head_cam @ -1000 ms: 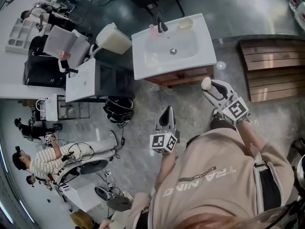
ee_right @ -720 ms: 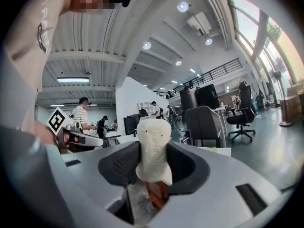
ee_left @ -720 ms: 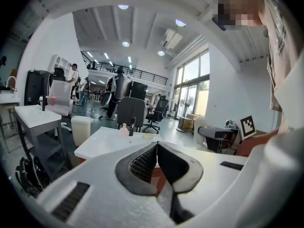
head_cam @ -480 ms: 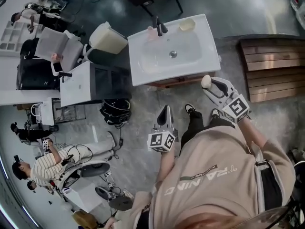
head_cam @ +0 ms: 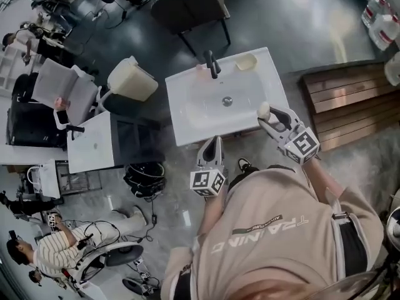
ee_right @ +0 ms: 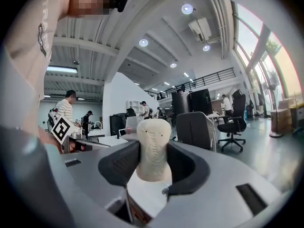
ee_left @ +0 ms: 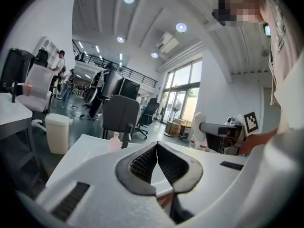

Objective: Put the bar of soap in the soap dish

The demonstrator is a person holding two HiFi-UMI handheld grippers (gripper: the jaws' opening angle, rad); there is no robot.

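1. Over the sink's (head_cam: 181, 114) front right corner: right hand-held gripper (head_cam: 269, 117) is clamped on the soap (head_cam: 264, 110). The pale bar stands upright between the jaws (its rounded end sticks out past the tips).
2. Left hand-held gripper (head_cam: 214, 142): jaws pressed together with nothing between them, at the sink's front edge, near mid-width.
3. Dish (head_cam: 245, 62): cream, on the sink's back right corner, right of the faucet (head_cam: 211, 64). It is well apart from the soap.
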